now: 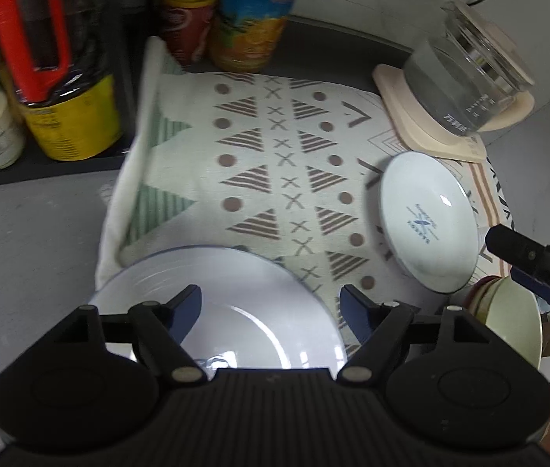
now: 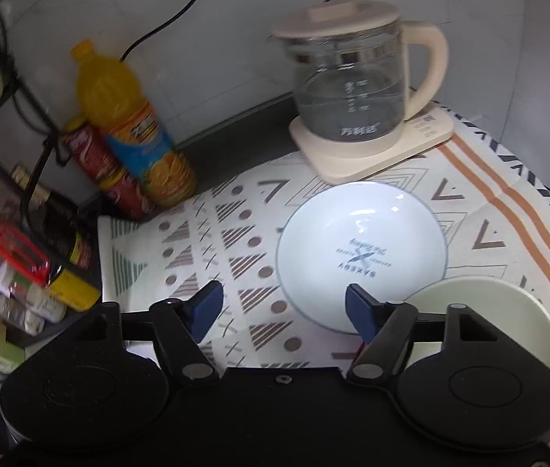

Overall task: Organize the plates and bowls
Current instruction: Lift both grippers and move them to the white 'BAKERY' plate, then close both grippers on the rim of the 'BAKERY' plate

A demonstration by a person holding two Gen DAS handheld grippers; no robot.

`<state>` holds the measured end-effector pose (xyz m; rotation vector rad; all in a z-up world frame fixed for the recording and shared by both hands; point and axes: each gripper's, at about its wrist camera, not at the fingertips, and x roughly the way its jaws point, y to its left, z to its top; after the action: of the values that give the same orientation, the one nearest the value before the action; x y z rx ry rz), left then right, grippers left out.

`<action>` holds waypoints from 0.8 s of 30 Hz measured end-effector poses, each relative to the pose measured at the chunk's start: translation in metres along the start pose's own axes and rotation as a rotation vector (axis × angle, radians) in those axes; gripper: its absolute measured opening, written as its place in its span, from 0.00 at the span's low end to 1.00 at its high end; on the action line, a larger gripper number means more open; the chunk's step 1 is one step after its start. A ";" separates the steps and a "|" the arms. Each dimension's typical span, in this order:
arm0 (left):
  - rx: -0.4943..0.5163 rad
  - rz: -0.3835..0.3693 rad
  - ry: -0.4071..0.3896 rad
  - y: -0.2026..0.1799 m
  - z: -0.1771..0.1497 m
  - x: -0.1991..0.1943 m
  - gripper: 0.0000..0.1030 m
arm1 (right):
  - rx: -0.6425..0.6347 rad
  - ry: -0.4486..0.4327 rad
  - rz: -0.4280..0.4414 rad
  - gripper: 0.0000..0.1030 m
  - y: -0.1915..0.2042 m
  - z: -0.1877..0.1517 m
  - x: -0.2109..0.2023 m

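A large white plate lies on the patterned cloth right under my left gripper, which is open and empty above it. A smaller white dish with blue lettering lies on the cloth to the right; it also shows in the right wrist view. My right gripper is open and empty, its right finger over the dish's near rim. A pale green bowl sits at the cloth's right corner, partly hidden by the gripper; it also shows in the left wrist view.
A glass kettle on a cream base stands at the back of the cloth. An orange juice bottle and a red can stand at the back left. A rack of bottles and jars fills the left side.
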<state>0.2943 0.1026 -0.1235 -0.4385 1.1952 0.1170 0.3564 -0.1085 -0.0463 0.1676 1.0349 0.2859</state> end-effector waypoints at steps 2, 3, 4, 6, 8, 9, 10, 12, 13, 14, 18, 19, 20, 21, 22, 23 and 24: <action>-0.001 -0.011 0.000 -0.007 0.003 0.003 0.74 | 0.006 -0.006 -0.012 0.72 -0.008 0.005 0.001; 0.001 -0.012 -0.001 -0.011 0.004 0.005 0.74 | 0.013 -0.009 -0.015 0.72 -0.013 0.008 0.002; 0.001 -0.012 -0.001 -0.015 0.005 0.007 0.74 | 0.022 -0.012 -0.014 0.72 -0.018 0.012 0.003; -0.002 -0.020 0.001 -0.023 0.009 0.011 0.74 | 0.033 -0.013 -0.017 0.72 -0.027 0.018 0.005; -0.014 -0.030 0.002 -0.030 0.013 0.015 0.74 | 0.035 -0.009 -0.029 0.73 -0.035 0.025 0.009; -0.021 -0.033 0.002 -0.034 0.015 0.018 0.74 | 0.036 -0.002 -0.036 0.73 -0.039 0.027 0.011; -0.027 -0.035 0.000 -0.038 0.017 0.020 0.74 | 0.037 0.008 -0.043 0.73 -0.044 0.030 0.013; -0.050 -0.036 -0.015 -0.045 0.019 0.024 0.74 | 0.045 0.034 -0.051 0.73 -0.054 0.036 0.019; -0.060 -0.041 -0.018 -0.048 0.021 0.026 0.74 | 0.048 0.041 -0.053 0.73 -0.060 0.039 0.020; -0.065 -0.048 -0.016 -0.053 0.023 0.029 0.74 | 0.049 0.047 -0.055 0.73 -0.065 0.042 0.022; -0.067 -0.043 -0.005 -0.071 0.028 0.044 0.74 | 0.059 0.075 -0.075 0.73 -0.087 0.054 0.032; -0.069 -0.043 -0.003 -0.074 0.029 0.049 0.74 | 0.065 0.083 -0.075 0.73 -0.093 0.055 0.034; -0.074 -0.043 0.001 -0.078 0.031 0.053 0.74 | 0.072 0.091 -0.075 0.73 -0.099 0.057 0.037; -0.081 -0.042 0.007 -0.081 0.031 0.058 0.74 | 0.080 0.101 -0.075 0.73 -0.104 0.059 0.041; -0.086 -0.042 0.013 -0.084 0.032 0.063 0.73 | 0.087 0.111 -0.075 0.73 -0.110 0.061 0.044; -0.089 -0.045 0.018 -0.086 0.033 0.068 0.72 | 0.095 0.122 -0.076 0.73 -0.115 0.062 0.047; -0.091 -0.049 0.021 -0.089 0.033 0.072 0.72 | 0.099 0.134 -0.075 0.73 -0.121 0.063 0.050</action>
<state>0.3786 0.0244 -0.1563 -0.5492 1.2025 0.1250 0.4534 -0.2077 -0.0882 0.2008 1.1865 0.1794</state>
